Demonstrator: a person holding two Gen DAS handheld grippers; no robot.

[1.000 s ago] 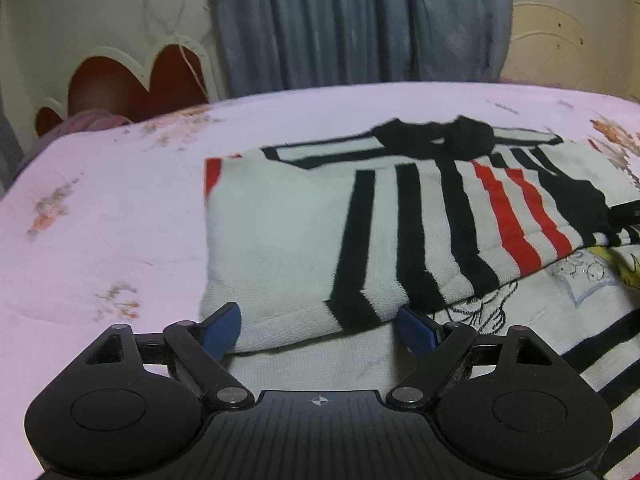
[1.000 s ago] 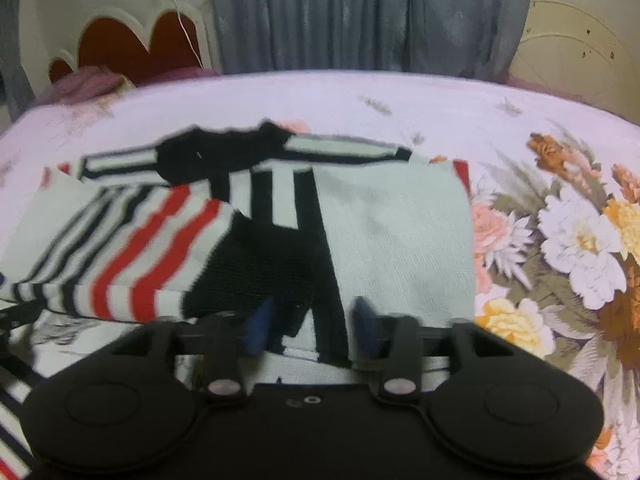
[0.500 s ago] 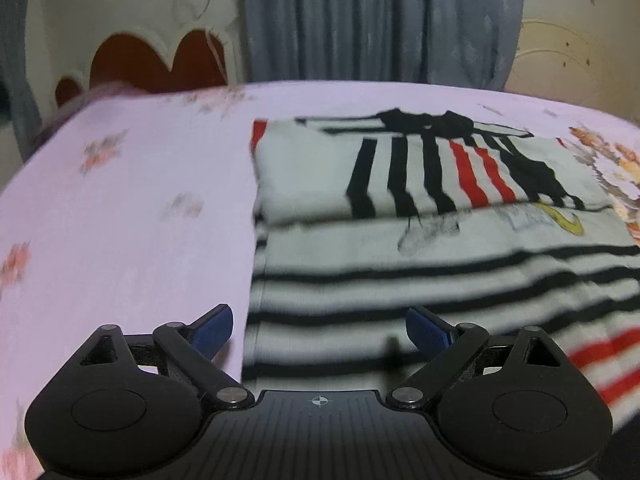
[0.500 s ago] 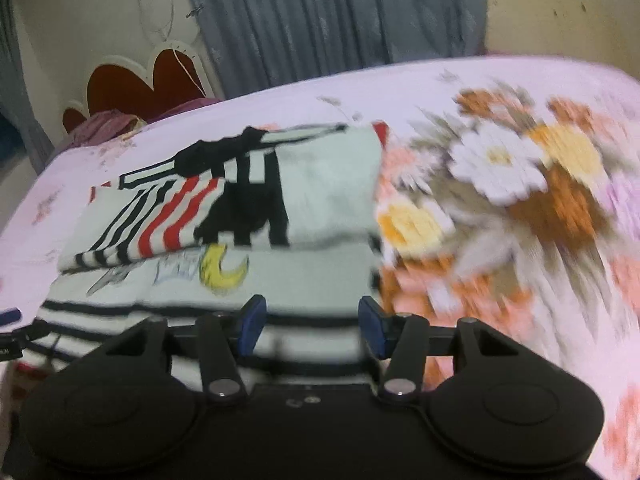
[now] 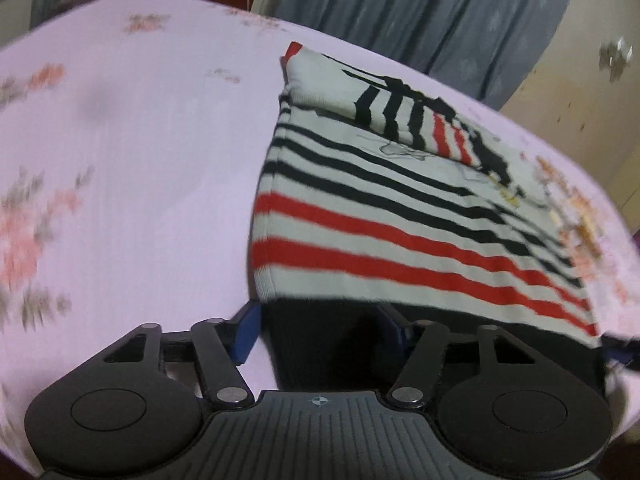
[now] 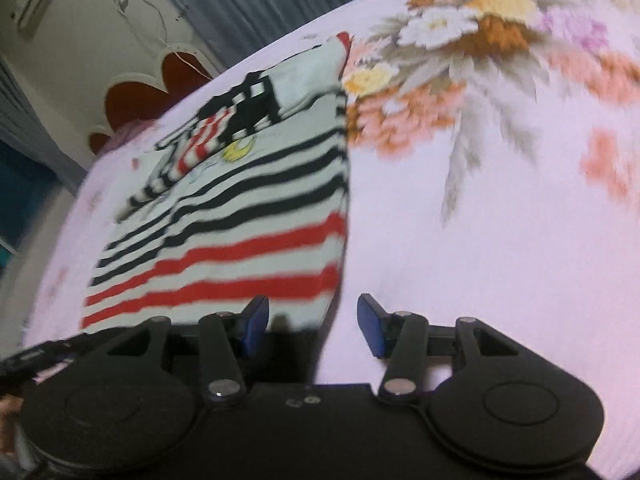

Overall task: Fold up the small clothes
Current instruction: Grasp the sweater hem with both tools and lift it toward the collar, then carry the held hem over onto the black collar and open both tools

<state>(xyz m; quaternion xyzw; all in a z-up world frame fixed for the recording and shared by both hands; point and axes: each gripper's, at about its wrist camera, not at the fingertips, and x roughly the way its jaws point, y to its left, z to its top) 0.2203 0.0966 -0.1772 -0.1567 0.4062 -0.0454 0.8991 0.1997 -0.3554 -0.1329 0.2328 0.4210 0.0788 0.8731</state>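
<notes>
Sweater: near hem dark, hidden behind left gripper; chest print too small to read. Bedspread: flowers motion-blurred. Headboard: mostly hidden behind the bed. Curtain: cut off at top edge.

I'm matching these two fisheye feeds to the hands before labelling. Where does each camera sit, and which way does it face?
Left wrist: on the left gripper, whose jaws are closing, looking down over the striped sweater's near-left hem corner.
Right wrist: on the right gripper, facing the near-right hem corner; the left gripper's tip shows at its left edge.
Shared: the sweater, pink floral bedsheet, grey curtain.
</notes>
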